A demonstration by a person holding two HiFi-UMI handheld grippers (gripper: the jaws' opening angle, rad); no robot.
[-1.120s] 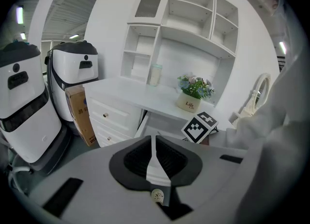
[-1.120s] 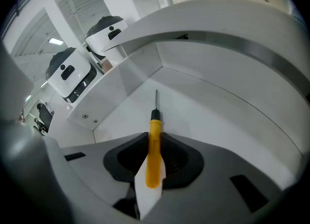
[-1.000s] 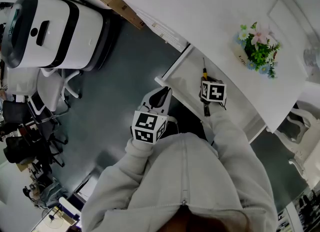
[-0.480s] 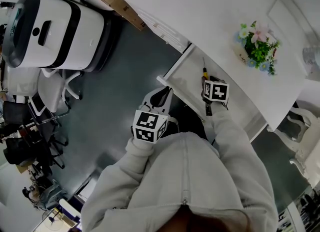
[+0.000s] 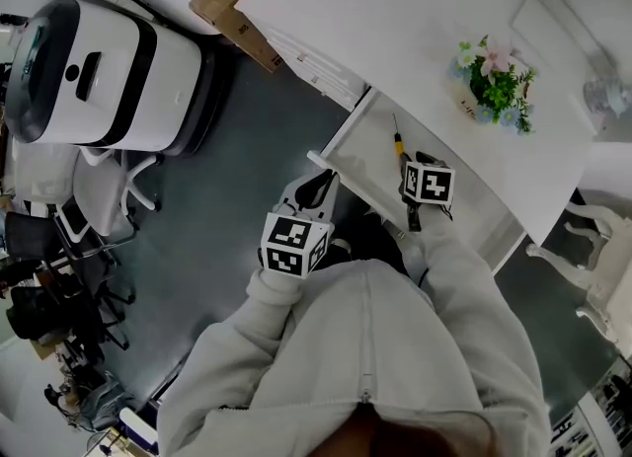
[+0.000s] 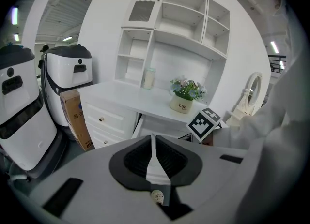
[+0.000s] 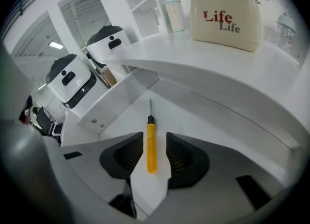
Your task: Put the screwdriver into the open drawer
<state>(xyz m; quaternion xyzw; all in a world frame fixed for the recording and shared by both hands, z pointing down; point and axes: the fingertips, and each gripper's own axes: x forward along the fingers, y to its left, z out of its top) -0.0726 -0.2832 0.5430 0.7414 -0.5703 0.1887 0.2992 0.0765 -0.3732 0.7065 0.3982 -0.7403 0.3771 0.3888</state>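
R gripper [image 7: 154, 134]: jaws wide apart, pads clear of the handle, nothing clamped. Points steeply down over the open drawer [image 7: 203, 121].

Screwdriver [image 7: 151, 145]: yellow handle, lies flat on the drawer floor w/ tip aimed at the drawer's far end. It shows between the R jaws but touches neither. It sits mid-floor, away from the side walls, so prob. won't snag if the drawer is shut.

L gripper [image 6: 152, 141]: jaws together, empty. Hangs off the drawer's front corner, over the grey floor, idle; the job needs one hand only.

Desk top [image 7: 203, 58] overhangs the drawer's rear; "Life" planter [image 7: 225, 17] stands on it, untouched.

Judgement: placement looks done. R gripper should lift straight up to avoid nudging the handle.
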